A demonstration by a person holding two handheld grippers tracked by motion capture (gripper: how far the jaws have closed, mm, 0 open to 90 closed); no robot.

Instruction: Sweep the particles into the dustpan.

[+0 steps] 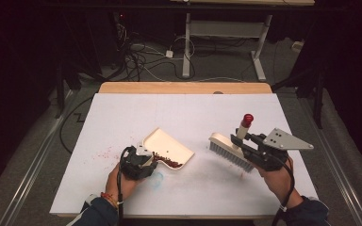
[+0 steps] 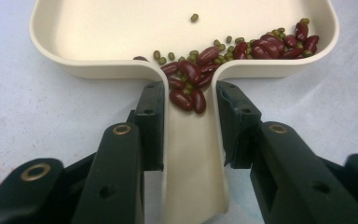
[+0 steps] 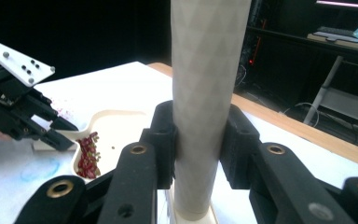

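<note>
White tabletop [image 1: 122, 113] before us: our left tongs [image 2: 191, 109] clamp the dustpan [image 2: 121, 37] handle, beans [image 2: 191, 77] inside; our right tongs [image 3: 200, 140] grip the brush [image 1: 228, 149] handle.

Table [image 1: 122, 113]: white top with a wooden strip along its far edge.
Dustpan [image 1: 169, 147]: cream, near the middle of the table, towards the near edge; dark red beans [image 1: 169, 162] gathered by its handle.
Left gripper [image 1: 143, 160]: jaws clamped on the dustpan's handle.
Brush [image 1: 228, 149]: cream with pale bristles and a red-tipped handle, tilted, nearer the right edge.
Right gripper [image 1: 245, 139]: jaws clamped on the brush handle.
Loose beans [image 1: 104, 153]: scattered left of the dustpan.
</note>
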